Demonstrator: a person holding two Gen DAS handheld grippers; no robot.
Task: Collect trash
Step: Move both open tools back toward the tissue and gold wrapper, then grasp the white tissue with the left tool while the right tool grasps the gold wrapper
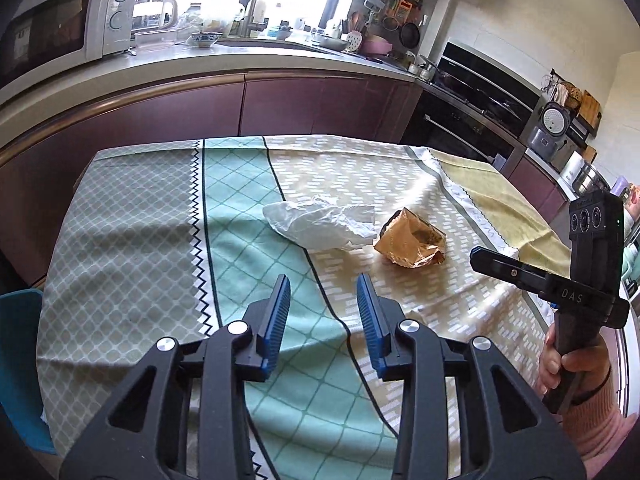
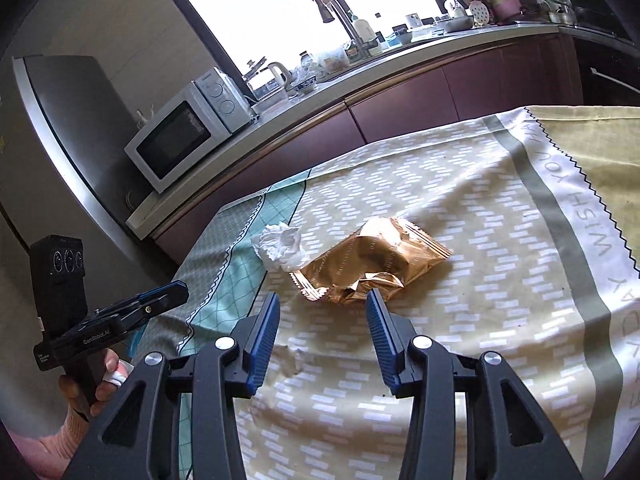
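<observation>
We have two pieces of trash on the patterned tablecloth (image 1: 132, 216): a crumpled white plastic bag (image 1: 320, 222) and, just beside it, a torn gold foil wrapper (image 2: 372, 266). The two look to be touching or nearly so, the bag on the teal band side and the wrapper on the beige band.

What could go wrong, as we judge it: both items are light and slack, so a pad that comes in low may push the wrapper along the cloth instead of closing on it. The loose cloth is already rucked into folds, and a pinch taken too deep could catch fabric with the trash and drag the whole cover. Because the bag and wrapper lie so close, one gripper reaching in could nudge the other's target out of line. We see no bin in either view, so where the trash goes afterwards we cannot tell.

Our left gripper (image 1: 324, 304) stands partly open over the teal band, short of the bag, with nothing between its blue pads (image 1: 276, 320). Our right gripper (image 2: 322, 322) is also partly open, a little wider, its tips just short of the wrapper's near edge and holding nothing.
</observation>
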